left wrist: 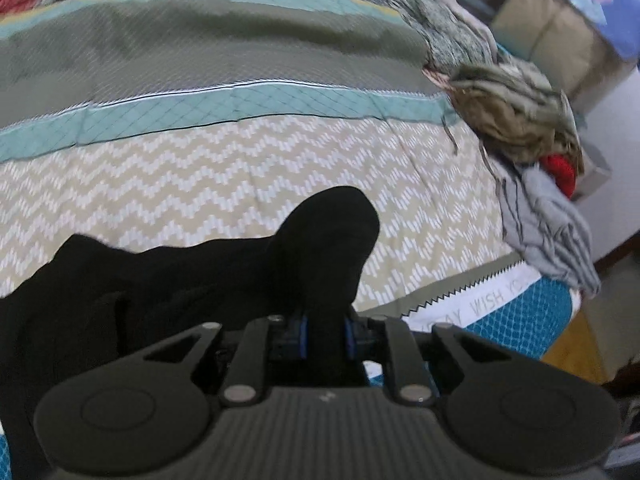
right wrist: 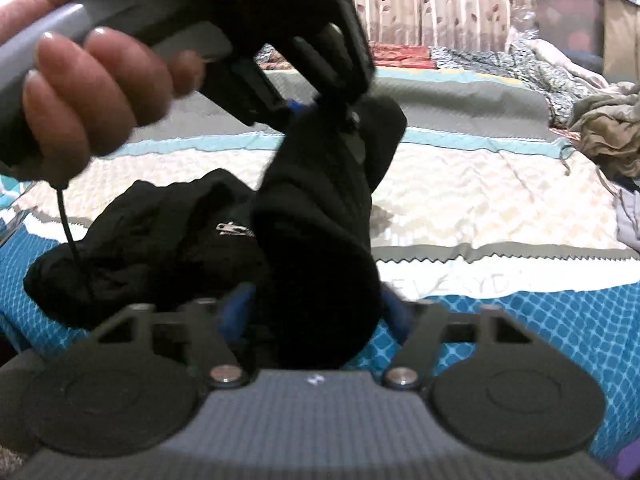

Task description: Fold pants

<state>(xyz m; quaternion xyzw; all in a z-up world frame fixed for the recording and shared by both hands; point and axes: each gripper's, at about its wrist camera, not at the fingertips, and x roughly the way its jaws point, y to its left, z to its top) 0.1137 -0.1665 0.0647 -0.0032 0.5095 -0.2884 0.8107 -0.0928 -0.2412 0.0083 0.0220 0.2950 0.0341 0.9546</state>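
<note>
Black pants [right wrist: 168, 236] sit bunched on the quilt [left wrist: 224, 168], near its front edge by the blue patterned border, w/ one part pulled up off the bed. Left gripper [left wrist: 325, 330] is clamped on a fold of that fabric, blue pads [left wrist: 301, 334] pressed to it on both sides. Right gripper [right wrist: 316, 308] has dark cloth bulging between its fingers, pads wider apart; looks gripped, but blur makes it hard to be sure. In the right wrist view the person's left hand [right wrist: 92, 92] holds the other tool's handle, upper left. Small white logo [right wrist: 234, 230] shows on the crumpled part. Pile of clothes [left wrist: 516, 120] lies at the bed's right edge, well apart from the pants.
</note>
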